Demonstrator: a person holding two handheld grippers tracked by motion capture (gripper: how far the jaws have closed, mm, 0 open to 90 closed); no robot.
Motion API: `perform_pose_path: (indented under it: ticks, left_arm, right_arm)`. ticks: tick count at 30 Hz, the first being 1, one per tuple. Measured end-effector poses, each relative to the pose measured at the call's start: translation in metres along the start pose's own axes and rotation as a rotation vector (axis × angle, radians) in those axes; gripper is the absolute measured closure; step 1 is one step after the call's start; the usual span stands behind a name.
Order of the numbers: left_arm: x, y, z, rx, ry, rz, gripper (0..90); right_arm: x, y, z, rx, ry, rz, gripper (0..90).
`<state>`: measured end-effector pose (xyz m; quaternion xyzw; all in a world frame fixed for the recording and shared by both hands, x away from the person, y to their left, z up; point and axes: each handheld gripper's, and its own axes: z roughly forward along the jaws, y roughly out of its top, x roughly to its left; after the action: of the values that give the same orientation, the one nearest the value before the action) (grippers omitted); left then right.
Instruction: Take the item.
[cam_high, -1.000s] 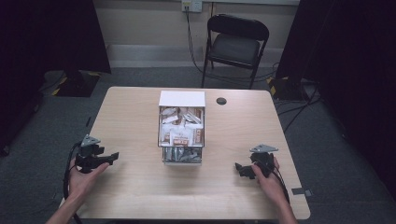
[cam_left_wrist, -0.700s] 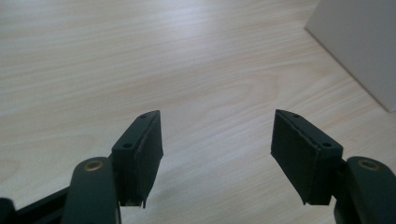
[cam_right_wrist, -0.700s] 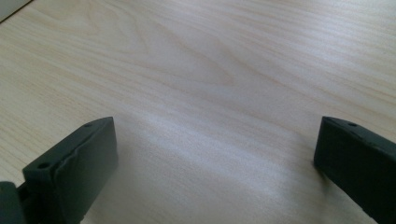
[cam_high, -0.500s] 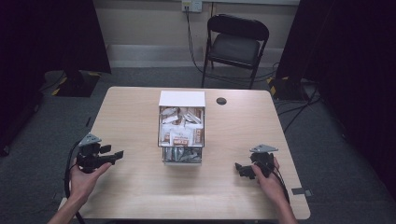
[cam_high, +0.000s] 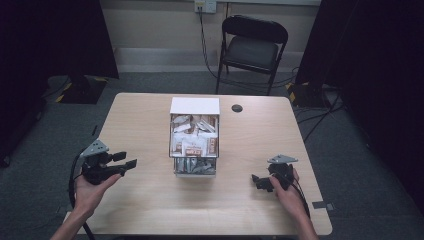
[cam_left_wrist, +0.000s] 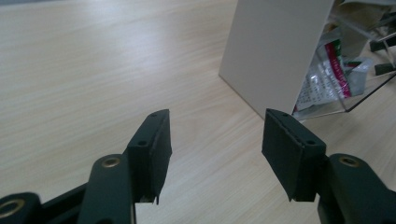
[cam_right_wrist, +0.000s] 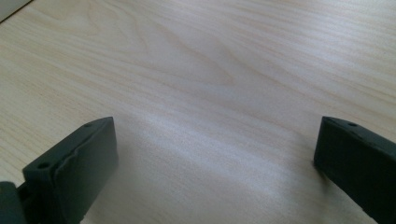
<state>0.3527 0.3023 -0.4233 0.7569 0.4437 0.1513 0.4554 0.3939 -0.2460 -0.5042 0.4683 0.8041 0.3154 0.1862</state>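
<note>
A clear box (cam_high: 195, 150) with a white back panel (cam_high: 195, 106) stands at the table's middle, filled with several snack packets (cam_high: 192, 135). My left gripper (cam_high: 127, 160) hovers above the table to the box's left, pointing toward it. Its jaws have just been closing a little and stand open with nothing between them. In the left gripper view the left gripper (cam_left_wrist: 215, 116) faces the box's white side wall (cam_left_wrist: 275, 46), with packets (cam_left_wrist: 327, 74) behind the clear wall. My right gripper (cam_high: 256, 180) rests low at the table's right, open. The right gripper (cam_right_wrist: 215, 126) frames bare wood.
The light wooden table (cam_high: 150, 210) has a small black round disc (cam_high: 237, 108) behind the box. A black folding chair (cam_high: 252, 47) stands beyond the far edge, with cables (cam_high: 312, 117) on the floor to the right.
My left gripper has lifted off the table and edged toward the box, its jaws narrowing slightly. The right hand and gripper have stayed put.
</note>
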Motion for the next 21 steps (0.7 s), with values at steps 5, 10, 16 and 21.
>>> perform_pose_path:
  ticks: [5,10,16,21]
  left_arm:
    - [-0.009,0.008,-0.003,-0.026,-0.041,0.032,44.1]
    - [-0.014,0.01,-0.003,-0.046,-0.091,0.041,43.9]
    - [-0.026,0.023,-0.005,-0.074,-0.148,0.082,46.1]
    - [-0.032,0.032,-0.007,-0.076,-0.182,0.101,50.5]
  right_arm:
    - [0.0,0.0,0.0,0.0,0.0,0.0,0.0]
    - [0.0,0.0,0.0,0.0,0.0,0.0,0.0]
    - [0.0,0.0,0.0,-0.001,0.0,0.0,0.0]
    - [0.0,0.0,0.0,-0.001,0.0,0.001,0.0]
